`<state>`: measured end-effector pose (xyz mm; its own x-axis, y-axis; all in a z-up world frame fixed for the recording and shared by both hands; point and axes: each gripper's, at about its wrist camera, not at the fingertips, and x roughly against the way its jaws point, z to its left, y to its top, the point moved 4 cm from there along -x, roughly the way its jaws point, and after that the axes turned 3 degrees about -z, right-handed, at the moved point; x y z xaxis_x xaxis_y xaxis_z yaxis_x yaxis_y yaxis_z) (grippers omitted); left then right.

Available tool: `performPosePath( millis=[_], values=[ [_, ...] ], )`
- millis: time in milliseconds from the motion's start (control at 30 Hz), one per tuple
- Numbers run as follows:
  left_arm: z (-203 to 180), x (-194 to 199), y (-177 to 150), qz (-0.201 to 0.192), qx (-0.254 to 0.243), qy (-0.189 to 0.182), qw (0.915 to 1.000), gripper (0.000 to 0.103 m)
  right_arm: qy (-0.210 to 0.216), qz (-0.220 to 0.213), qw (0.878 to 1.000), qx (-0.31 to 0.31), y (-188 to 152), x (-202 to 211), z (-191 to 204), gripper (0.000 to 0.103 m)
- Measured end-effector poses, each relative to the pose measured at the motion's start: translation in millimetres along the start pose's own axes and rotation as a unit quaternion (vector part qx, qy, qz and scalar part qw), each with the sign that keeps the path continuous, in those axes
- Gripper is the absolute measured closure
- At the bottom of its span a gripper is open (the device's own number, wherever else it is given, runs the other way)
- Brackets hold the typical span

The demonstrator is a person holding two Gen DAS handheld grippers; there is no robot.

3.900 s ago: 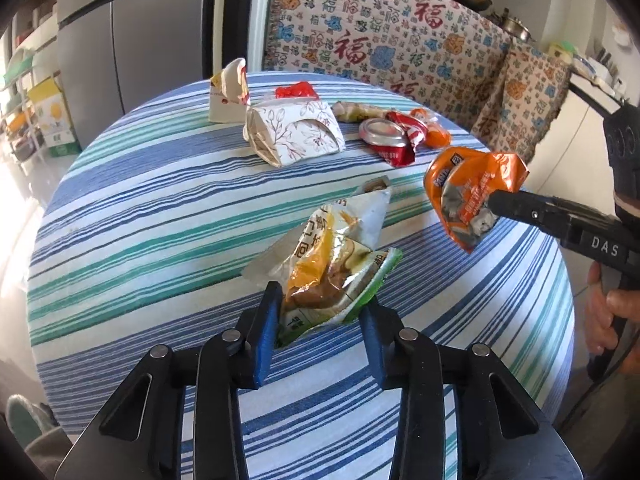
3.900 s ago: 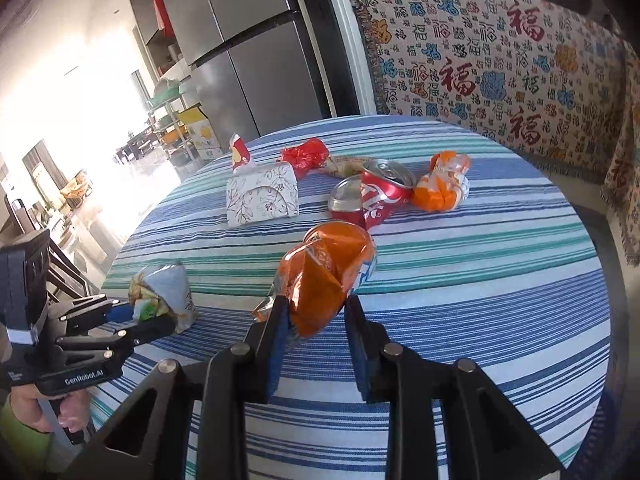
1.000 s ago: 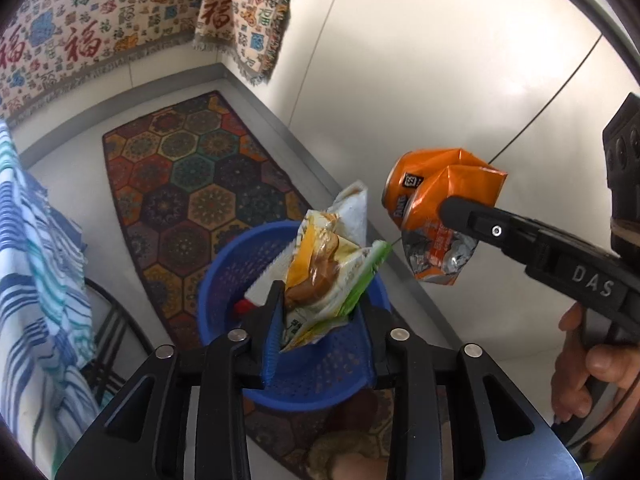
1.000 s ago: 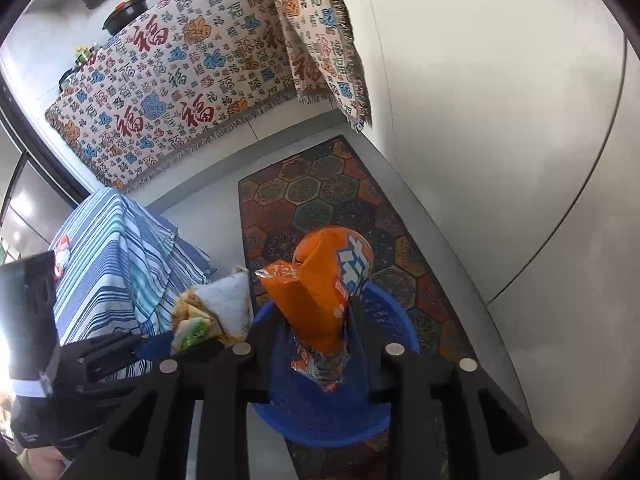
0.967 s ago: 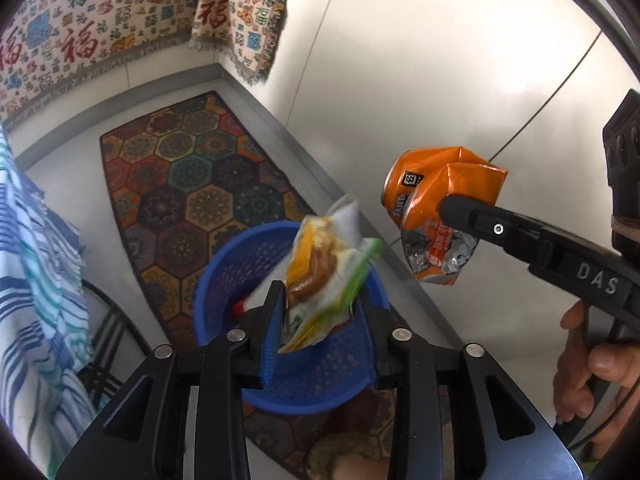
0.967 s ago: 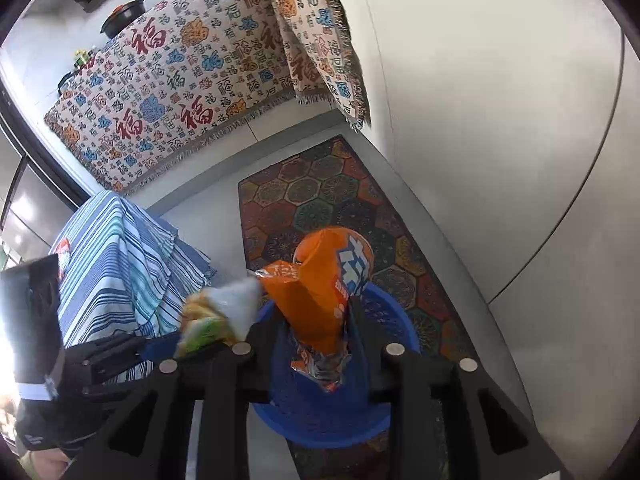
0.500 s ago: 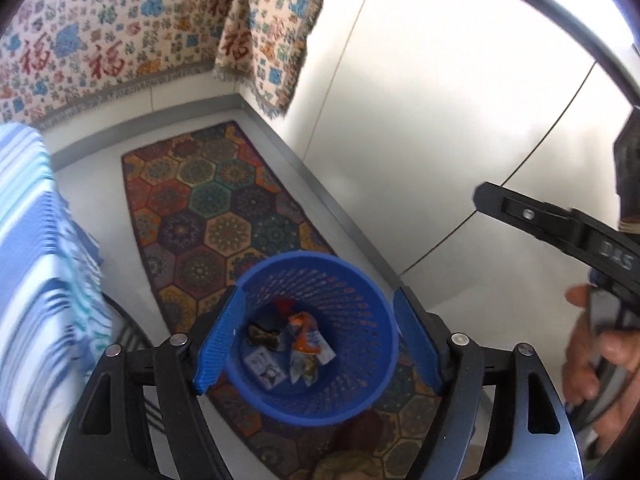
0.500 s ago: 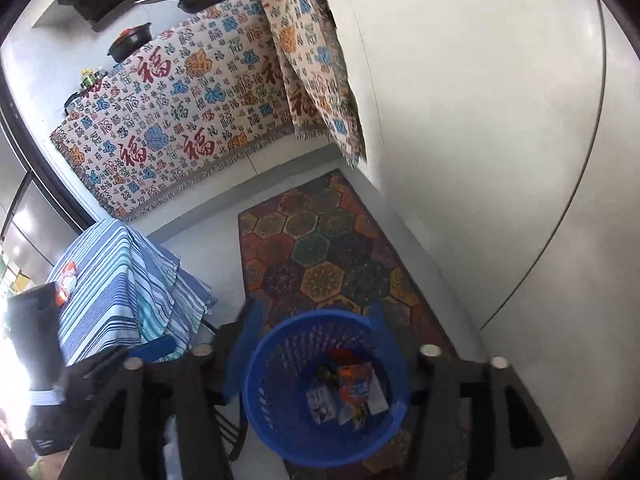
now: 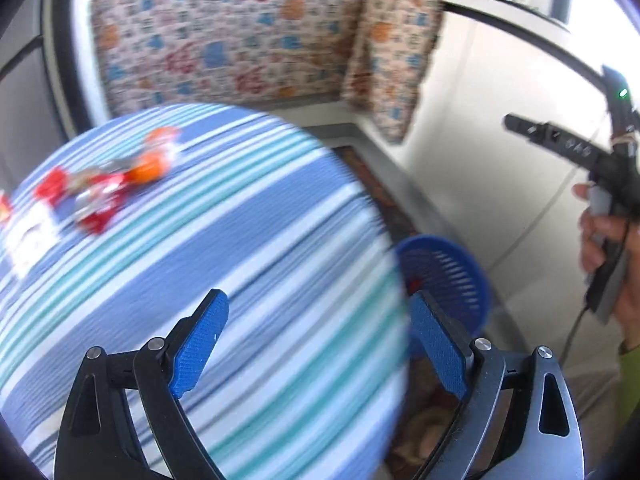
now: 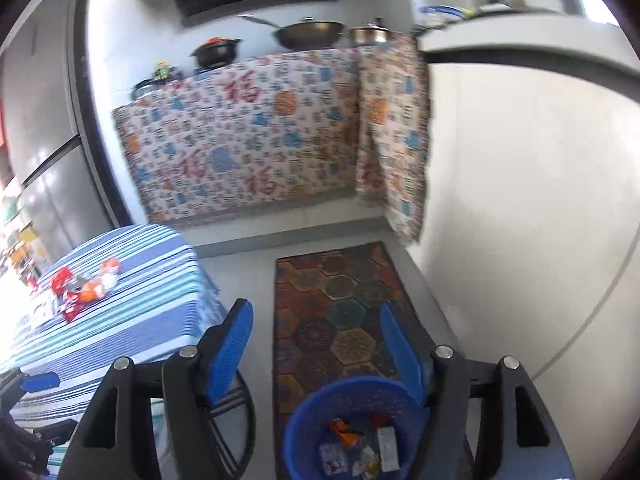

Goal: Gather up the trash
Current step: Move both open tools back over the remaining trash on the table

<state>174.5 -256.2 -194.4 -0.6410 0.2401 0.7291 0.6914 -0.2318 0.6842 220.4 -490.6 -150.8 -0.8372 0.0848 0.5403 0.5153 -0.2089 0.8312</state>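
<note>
Trash is gripped by neither tool: the left gripper [image 9: 316, 336] is seen with its blue pads [image 9: 198, 344] spread wide and still opening, nothing between them, above the striped tablecloth [image 9: 248, 240]. The right gripper [image 10: 318, 344] is also held apart and empty, above the blue basket [image 10: 304, 412] on the patterned rug [image 10: 340, 280]. Several wrappers [image 10: 360, 450] are seen lying inside that basket. More trash, a blurred cluster of red and orange packets [image 9: 108, 188], is left on the far side of the table. The patterned cloth [image 10: 248, 140] is draped over the counter behind.
</note>
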Motion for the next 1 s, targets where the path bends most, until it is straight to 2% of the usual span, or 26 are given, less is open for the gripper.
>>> performPosePath(
  millis=[100, 233, 333, 467, 600, 800, 1000],
  values=[
    [48, 1, -22, 0.012, 0.025, 0.060, 0.9978, 0.010, 0.045, 0.014, 0.998, 0.043, -4, -8, 59, 0.035],
    [98, 2, -46, 0.025, 0.051, 0.120, 0.9911, 0.010, 0.124, 0.053, 0.986, 0.100, -27, -18, 147, 0.035],
    [129, 10, -58, 0.028, 0.076, 0.134, 0.9877, 0.007, 0.168, 0.085, 0.971, 0.146, -51, -24, 207, 0.035],
    [152, 17, -59, 0.031, 0.090, 0.144, 0.9850, 0.002, 0.190, 0.115, 0.953, 0.207, -80, -30, 262, 0.035],
    [177, 18, -60, 0.033, 0.096, 0.145, 0.9843, 0.000, 0.197, 0.132, 0.943, 0.235, -96, -34, 284, 0.035],
    [220, 11, -55, 0.029, 0.094, 0.139, 0.9854, 0.001, 0.195, 0.142, 0.942, 0.234, -105, -39, 288, 0.035],
    [271, -1, -28, 0.011, 0.087, 0.090, 0.9921, 0.001, 0.192, 0.148, 0.941, 0.235, -112, -45, 284, 0.035]
  ],
)
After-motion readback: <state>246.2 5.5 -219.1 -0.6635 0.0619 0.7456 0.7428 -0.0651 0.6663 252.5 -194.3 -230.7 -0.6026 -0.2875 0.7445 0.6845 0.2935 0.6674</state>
